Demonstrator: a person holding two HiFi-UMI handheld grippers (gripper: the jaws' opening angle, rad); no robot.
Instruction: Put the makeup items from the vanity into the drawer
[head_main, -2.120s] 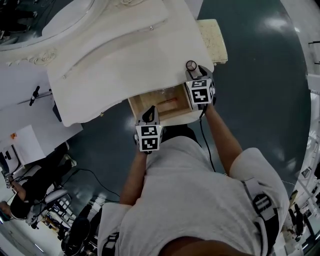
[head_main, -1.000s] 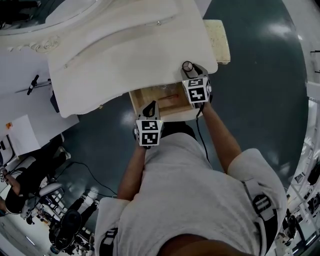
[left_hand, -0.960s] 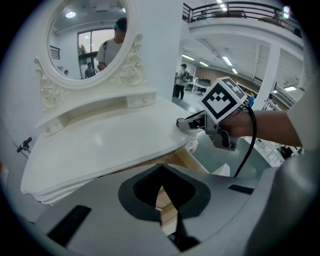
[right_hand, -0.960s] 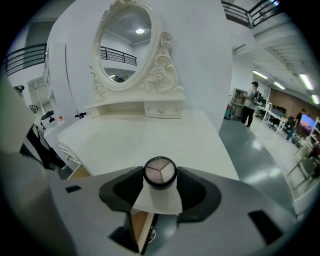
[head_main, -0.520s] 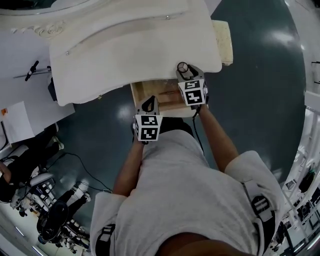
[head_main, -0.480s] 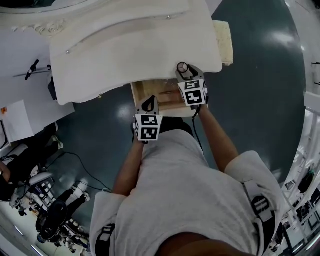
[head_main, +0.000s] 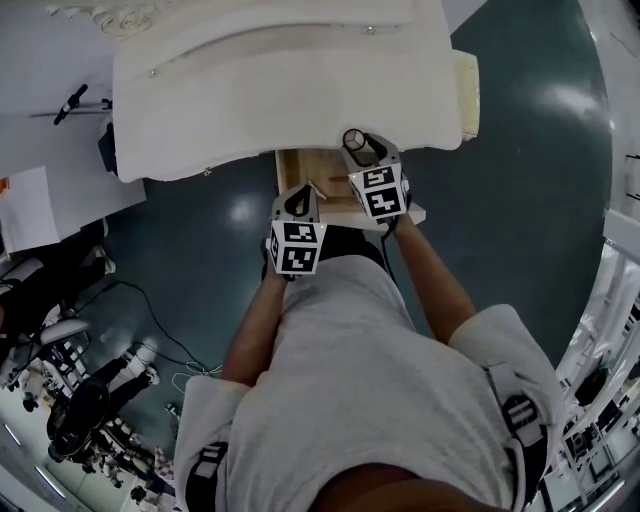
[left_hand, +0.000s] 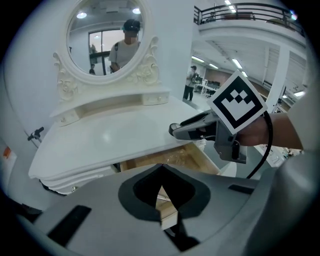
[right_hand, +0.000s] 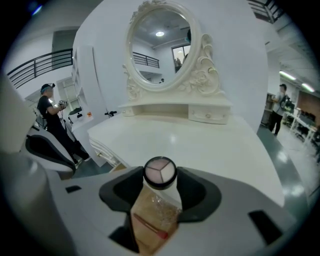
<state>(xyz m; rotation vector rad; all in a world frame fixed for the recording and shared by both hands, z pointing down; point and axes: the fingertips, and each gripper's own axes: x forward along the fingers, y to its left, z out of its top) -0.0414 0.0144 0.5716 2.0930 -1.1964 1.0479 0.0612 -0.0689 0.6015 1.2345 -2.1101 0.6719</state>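
Note:
The white vanity (head_main: 290, 70) has its wooden drawer (head_main: 318, 190) pulled open below the front edge. My right gripper (head_main: 360, 148) hovers over the drawer's right side, shut on a round compact (head_main: 353, 138) with pale pink sections (right_hand: 160, 172). Under it in the right gripper view, the drawer (right_hand: 145, 212) holds a red-tipped stick (right_hand: 150, 227) and a clear wrapper (right_hand: 164, 207). My left gripper (head_main: 297, 203) stays at the drawer's front left, shut and holding nothing (left_hand: 161, 167). The vanity top (right_hand: 190, 142) looks bare.
An oval mirror (right_hand: 162, 42) and small drawers (right_hand: 210, 115) stand at the vanity's back. A cream stool (head_main: 466, 90) sits to the vanity's right. A person (right_hand: 50, 115) stands left of the vanity, and cables and equipment (head_main: 90, 400) lie on the dark floor.
The head camera has swung, so the vanity sits higher in view. My right gripper, still holding the compact, has drifted slightly left over the drawer. The left gripper keeps its place.

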